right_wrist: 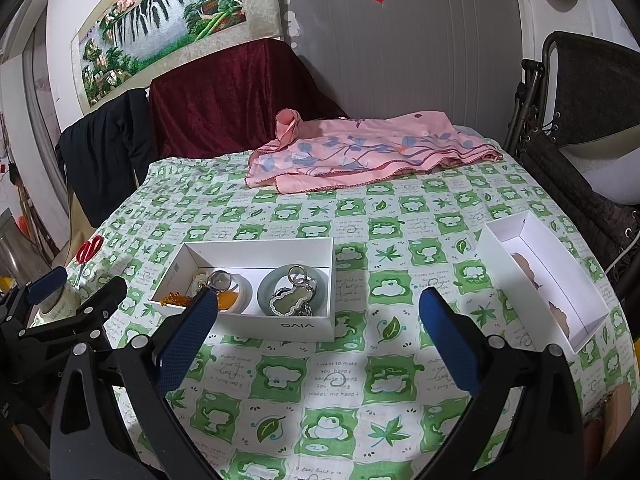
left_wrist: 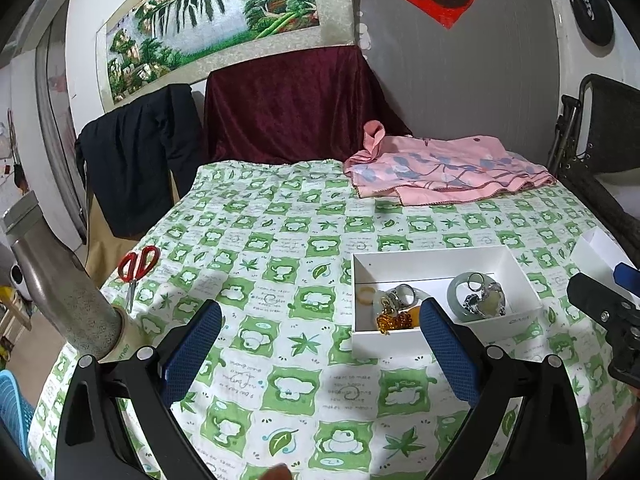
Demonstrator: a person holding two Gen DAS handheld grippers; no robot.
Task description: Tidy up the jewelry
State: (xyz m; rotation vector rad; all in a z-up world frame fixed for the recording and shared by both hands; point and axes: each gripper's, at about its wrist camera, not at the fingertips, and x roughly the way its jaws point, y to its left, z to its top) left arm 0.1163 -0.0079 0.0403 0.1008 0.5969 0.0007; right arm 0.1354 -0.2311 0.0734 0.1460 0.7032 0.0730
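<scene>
Left tool [left_wrist: 320, 344] spread wide, empty, above the counter [left_wrist: 280, 240]; right tool [right_wrist: 316, 336] likewise agape, holding nothing; jewelry [right_wrist: 288, 300] heaped in white box [right_wrist: 256, 246] between them; second box [right_wrist: 500, 236] well apart, rightward; scissors [left_wrist: 138, 266] at left edge.

**Cloth, card and polished stone on a printed table**

A matt cotton-like tablecloth [right_wrist: 360, 380] printed in green and white covers the table. On it, a smooth white cardboard box [right_wrist: 280, 326] holds a glossy pale-green bangle [right_wrist: 267, 286], a shiny silver-metal pendant [right_wrist: 289, 302] and translucent amber beads [right_wrist: 176, 300]. To the right, a second white card box [right_wrist: 492, 248] shows torn paper lining. Far off lie a soft pink floral cloth [right_wrist: 360, 152] and plush maroon velvet [right_wrist: 224, 92]. At left, scissors [left_wrist: 138, 266] with glossy red plastic handles and a speckled brushed-metal flask [left_wrist: 60, 292]. The gripper fingers [right_wrist: 450, 344] wear textured blue rubbery pads on matt black plastic
</scene>
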